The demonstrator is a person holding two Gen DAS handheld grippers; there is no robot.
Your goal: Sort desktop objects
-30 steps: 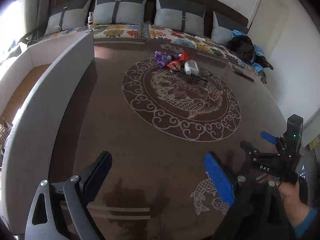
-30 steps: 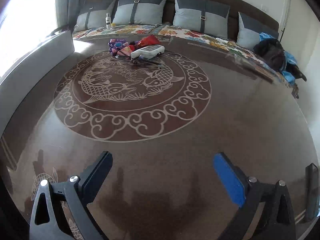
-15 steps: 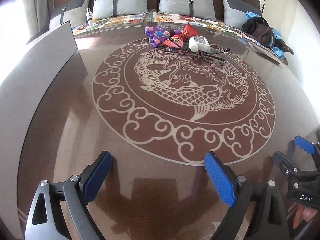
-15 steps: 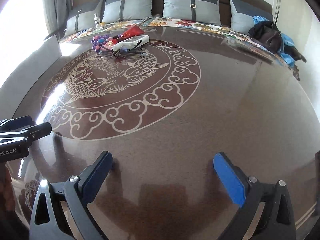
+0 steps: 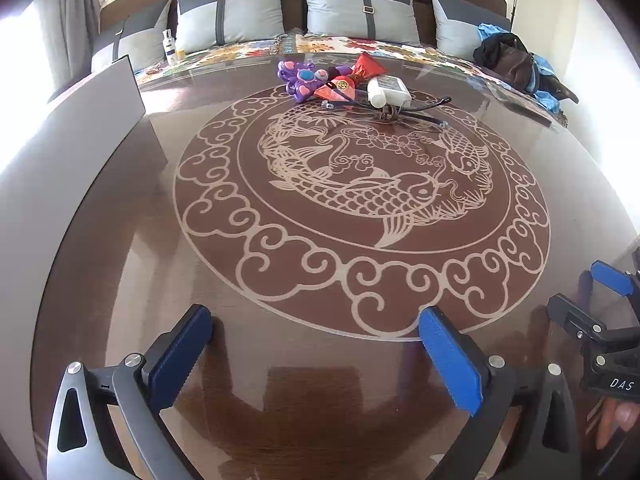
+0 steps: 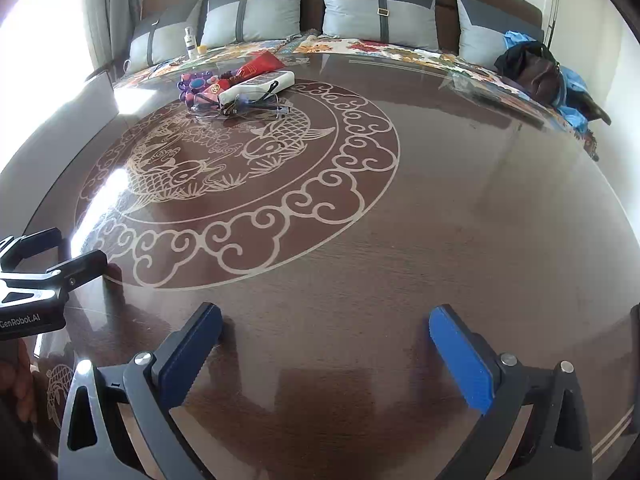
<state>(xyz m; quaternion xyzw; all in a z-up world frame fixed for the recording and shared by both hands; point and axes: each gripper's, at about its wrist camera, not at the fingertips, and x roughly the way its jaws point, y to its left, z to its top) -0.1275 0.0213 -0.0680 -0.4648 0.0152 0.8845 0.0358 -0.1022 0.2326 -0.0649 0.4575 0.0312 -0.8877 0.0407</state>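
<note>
Clutter sits heaped far ahead of both my grippers, at the desk's far side, so I judge sorting not begun. My left gripper and right gripper gape wide, holding nothing.

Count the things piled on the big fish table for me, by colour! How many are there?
Purple: 1, the purple toy
Red: 2, the red packet and the red pouch
White: 1, the white remote
Clear with dark arms: 1, the glasses
Total: 5 that I can tell apart; the pile overlaps, so something small may be hidden.
</note>
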